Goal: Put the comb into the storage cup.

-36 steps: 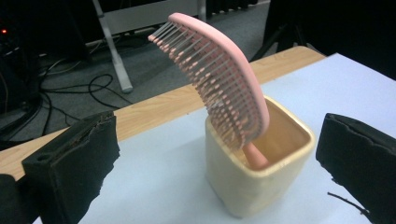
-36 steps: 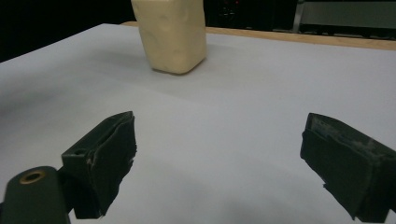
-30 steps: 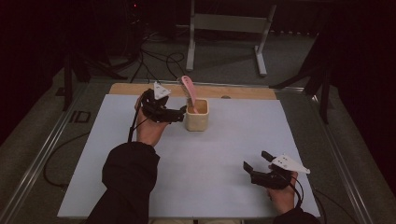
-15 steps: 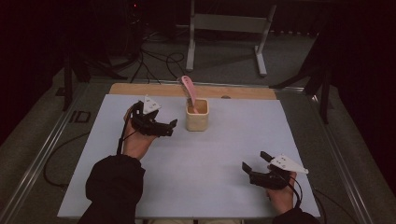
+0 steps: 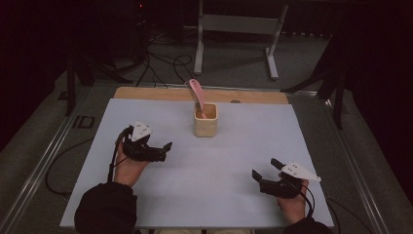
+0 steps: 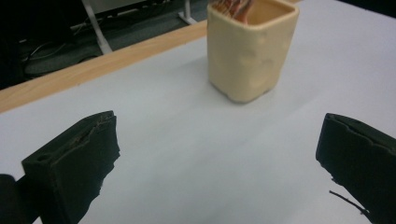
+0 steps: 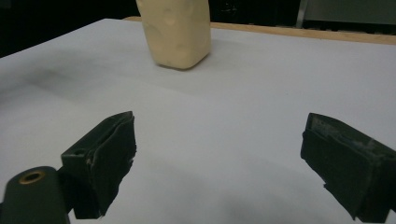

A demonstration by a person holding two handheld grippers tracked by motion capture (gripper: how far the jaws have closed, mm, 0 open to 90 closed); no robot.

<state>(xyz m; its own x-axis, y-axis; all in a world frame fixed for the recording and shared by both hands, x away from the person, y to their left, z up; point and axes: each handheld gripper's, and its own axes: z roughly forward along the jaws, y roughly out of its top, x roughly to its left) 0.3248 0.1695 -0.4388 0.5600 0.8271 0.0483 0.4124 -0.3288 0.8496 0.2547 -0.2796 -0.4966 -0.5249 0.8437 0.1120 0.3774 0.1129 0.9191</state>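
Gaping wide, your left gripper (image 5: 163, 151) holds nothing, jaws aimed toward the cup (image 5: 205, 120) from the near left, well apart from it. Your right gripper (image 5: 263, 174) is likewise spread and empty, low over the near right of the white table (image 5: 224, 161). The cup stands upright at the far centre with a pink spoon (image 5: 196, 92) leaning in it. Beyond the wooden edge (image 5: 146, 93), cables (image 5: 160, 61) and a metal stand (image 5: 238, 24) occupy a dark floor. Both forearms enter from the near side.

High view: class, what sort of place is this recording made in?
Probably a lab or studio set up for recording: a white-topped table bearing one cream cup, loose cables on the floor, and a metal stand behind.
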